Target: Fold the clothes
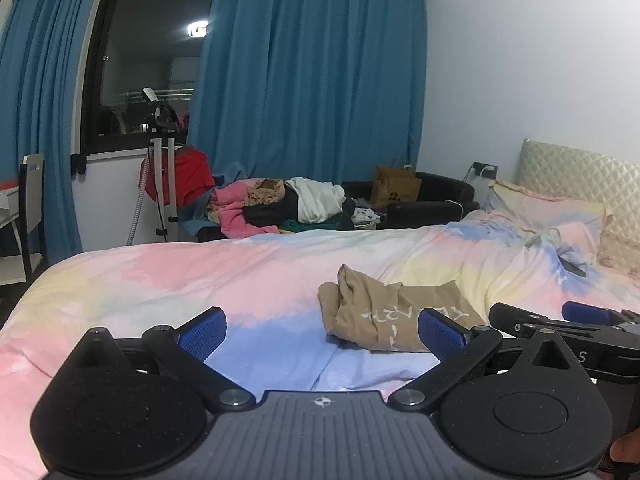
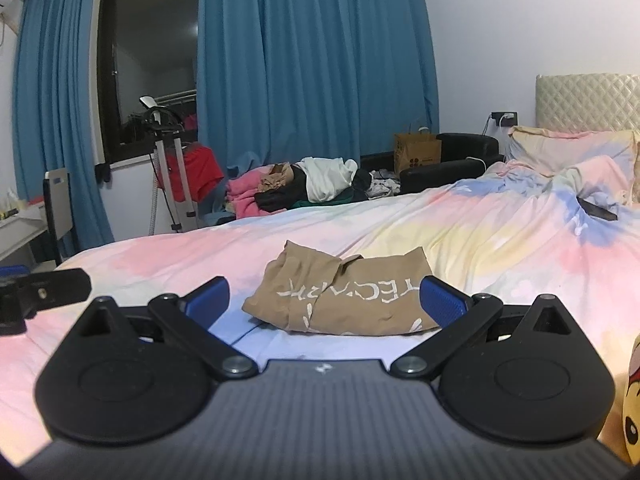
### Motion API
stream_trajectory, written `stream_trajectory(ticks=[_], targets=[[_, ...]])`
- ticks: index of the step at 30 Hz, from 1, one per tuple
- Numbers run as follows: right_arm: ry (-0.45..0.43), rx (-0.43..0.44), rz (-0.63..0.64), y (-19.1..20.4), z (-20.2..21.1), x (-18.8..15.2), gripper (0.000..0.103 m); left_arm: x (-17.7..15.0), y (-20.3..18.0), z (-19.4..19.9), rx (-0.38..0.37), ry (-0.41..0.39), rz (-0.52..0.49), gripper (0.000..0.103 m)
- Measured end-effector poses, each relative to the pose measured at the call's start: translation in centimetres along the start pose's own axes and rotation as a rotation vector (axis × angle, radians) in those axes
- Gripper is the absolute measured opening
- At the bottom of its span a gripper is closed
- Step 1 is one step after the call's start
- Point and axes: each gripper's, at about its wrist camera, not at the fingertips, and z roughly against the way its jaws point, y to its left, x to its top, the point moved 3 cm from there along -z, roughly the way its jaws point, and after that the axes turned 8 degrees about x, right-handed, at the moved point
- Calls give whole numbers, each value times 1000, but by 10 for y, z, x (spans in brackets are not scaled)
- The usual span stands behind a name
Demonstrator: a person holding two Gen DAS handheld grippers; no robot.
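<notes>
We hold the left gripper (image 1: 322,332) and right gripper (image 2: 327,300) spread wide and empty over the bed (image 2: 460,240), where the tan garment (image 2: 340,300) lies roughly bundled, seemingly folded, while the clothes pile (image 2: 312,188) beyond waits untouched.

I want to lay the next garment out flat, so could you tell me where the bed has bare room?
Bare bedspread lies left of the tan garment, out to the bed's left edge, and behind it toward the clothes pile. Toward the pillows it is rumpled, with a dark object there. Both the left gripper and right gripper are open.
</notes>
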Motion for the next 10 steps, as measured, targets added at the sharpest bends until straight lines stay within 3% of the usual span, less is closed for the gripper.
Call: stream_trajectory(ticks=[10], targets=[[5, -15, 13, 3, 0, -3, 103, -8, -2, -3, 5, 14, -10, 103]])
